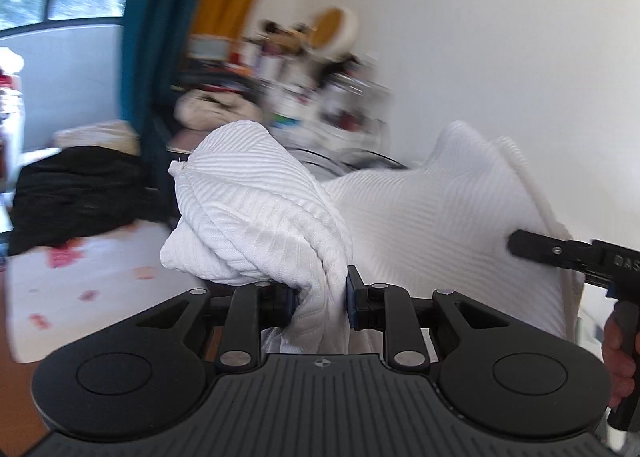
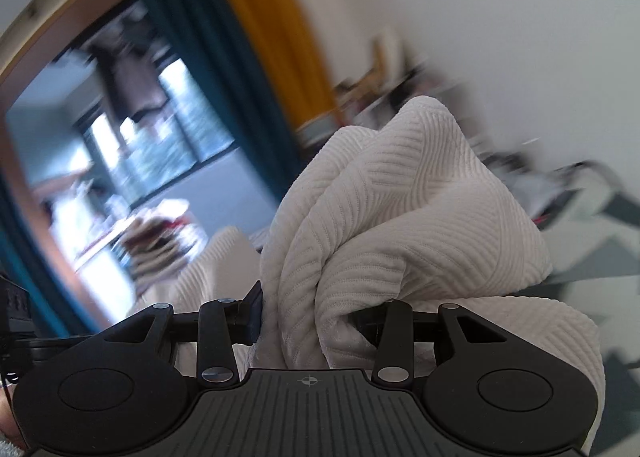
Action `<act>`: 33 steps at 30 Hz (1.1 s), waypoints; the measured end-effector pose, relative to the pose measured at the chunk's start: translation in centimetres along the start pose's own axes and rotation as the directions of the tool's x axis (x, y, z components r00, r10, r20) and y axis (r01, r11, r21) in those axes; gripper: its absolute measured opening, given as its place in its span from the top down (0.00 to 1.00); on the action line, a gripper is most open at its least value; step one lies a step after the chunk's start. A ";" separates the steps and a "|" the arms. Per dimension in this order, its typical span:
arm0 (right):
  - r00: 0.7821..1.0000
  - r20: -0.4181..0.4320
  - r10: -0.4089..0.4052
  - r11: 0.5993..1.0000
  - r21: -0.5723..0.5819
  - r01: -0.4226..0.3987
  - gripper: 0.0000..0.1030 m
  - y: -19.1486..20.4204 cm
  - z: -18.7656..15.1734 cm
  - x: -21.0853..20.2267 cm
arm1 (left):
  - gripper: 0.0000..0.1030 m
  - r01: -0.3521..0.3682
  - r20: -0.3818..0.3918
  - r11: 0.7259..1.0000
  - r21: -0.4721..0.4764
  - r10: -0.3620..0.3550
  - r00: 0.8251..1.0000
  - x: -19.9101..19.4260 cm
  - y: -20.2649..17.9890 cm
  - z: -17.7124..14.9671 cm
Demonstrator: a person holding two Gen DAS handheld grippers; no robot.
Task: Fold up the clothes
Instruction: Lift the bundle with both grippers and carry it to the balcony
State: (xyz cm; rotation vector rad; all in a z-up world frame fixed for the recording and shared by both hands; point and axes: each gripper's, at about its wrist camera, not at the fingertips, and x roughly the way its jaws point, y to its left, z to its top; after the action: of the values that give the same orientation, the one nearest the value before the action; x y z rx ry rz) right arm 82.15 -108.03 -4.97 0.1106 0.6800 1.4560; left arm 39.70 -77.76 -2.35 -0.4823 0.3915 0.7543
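Up in the air hung the white cloth (image 1: pixel 420 209), soft, floppy and light, best held by its edges. Bunched folds sat between the fingers of the left gripper (image 1: pixel 322 299) and the right gripper (image 2: pixel 320 313); both were squeezed onto it, above the bed (image 1: pixel 80 289).

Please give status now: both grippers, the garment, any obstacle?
Left gripper shut on white ribbed garment. Right gripper shut on it too. Garment bunched, held up between them. Black clothes pile beyond, not blocking.
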 end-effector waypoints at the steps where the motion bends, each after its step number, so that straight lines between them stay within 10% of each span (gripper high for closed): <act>1: 0.999 -0.028 0.025 1.000 -0.002 -0.025 0.64 1.8 -0.3 1.1 | 0.77 -0.020 0.009 1.000 -0.023 0.020 1.000 -1.3 1.8 -0.2; 10: 0.941 -0.250 0.229 0.966 -0.062 -0.252 0.64 20.1 -5.5 12.8 | 0.77 -0.251 0.026 0.944 -0.216 0.262 0.965 -10.5 17.2 -2.0; 20: 0.829 -0.418 0.372 0.905 -0.037 -0.424 0.64 35.8 -10.0 23.3 | 0.77 -0.448 0.024 0.813 -0.372 0.491 0.871 -15.8 28.4 -2.0; 33: 0.796 -0.440 0.416 0.886 -0.004 -0.465 0.64 40.1 -5.7 43.0 | 0.77 -0.523 -0.022 0.730 -0.441 0.573 0.819 -10.4 42.3 5.4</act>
State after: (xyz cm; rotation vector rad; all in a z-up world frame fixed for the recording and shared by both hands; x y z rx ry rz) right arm 42.83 -63.91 -6.30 -0.1580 0.9728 2.0010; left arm 2.88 -53.92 -4.24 -0.7470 0.2531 1.4668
